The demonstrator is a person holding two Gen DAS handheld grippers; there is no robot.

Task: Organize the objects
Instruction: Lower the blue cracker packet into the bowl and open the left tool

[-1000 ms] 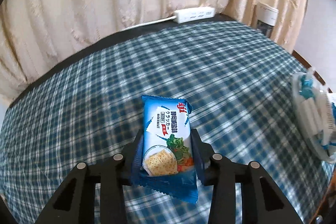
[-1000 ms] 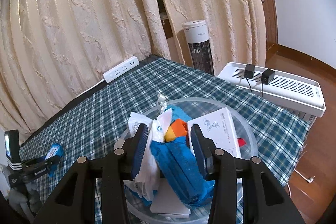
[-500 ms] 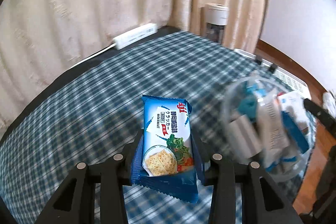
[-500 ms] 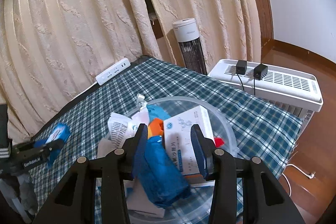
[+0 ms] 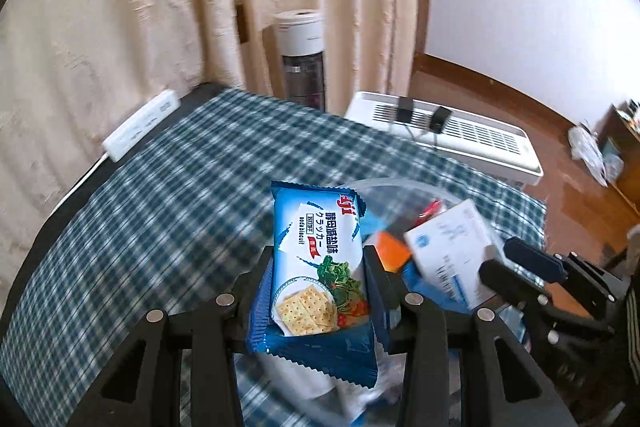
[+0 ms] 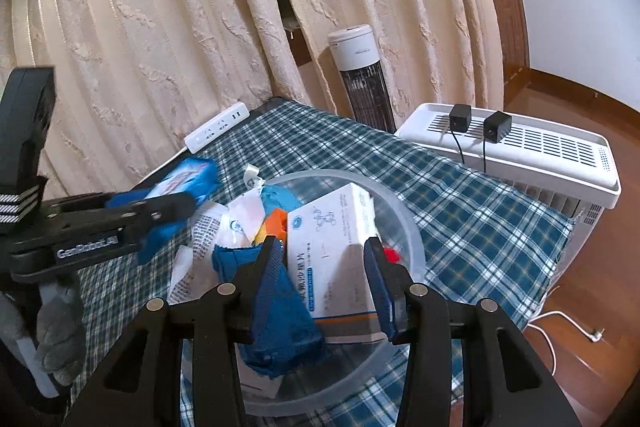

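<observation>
My left gripper (image 5: 320,267) is shut on a blue cracker packet (image 5: 316,267) and holds it above the near rim of a clear round bowl (image 6: 404,223). The bowl holds a white box (image 6: 332,243), a blue packet (image 6: 280,315), an orange piece (image 6: 276,223) and white wrappers. In the right wrist view the left gripper (image 6: 168,207) reaches in from the left with the cracker packet (image 6: 180,183). My right gripper (image 6: 324,259) hovers over the bowl with its jaws apart around the white box's corner, gripping nothing. It shows at the right of the left wrist view (image 5: 520,267).
The bowl sits on a blue plaid tablecloth (image 6: 460,203). A white power strip (image 6: 216,131) lies at the table's far edge by beige curtains. A white tower heater (image 6: 364,75) and a flat white appliance (image 6: 516,151) with two black adapters stand beyond the table.
My left gripper has swung right with the cracker packet, from over the open cloth to the bowl. The right gripper has stayed over the bowl.
</observation>
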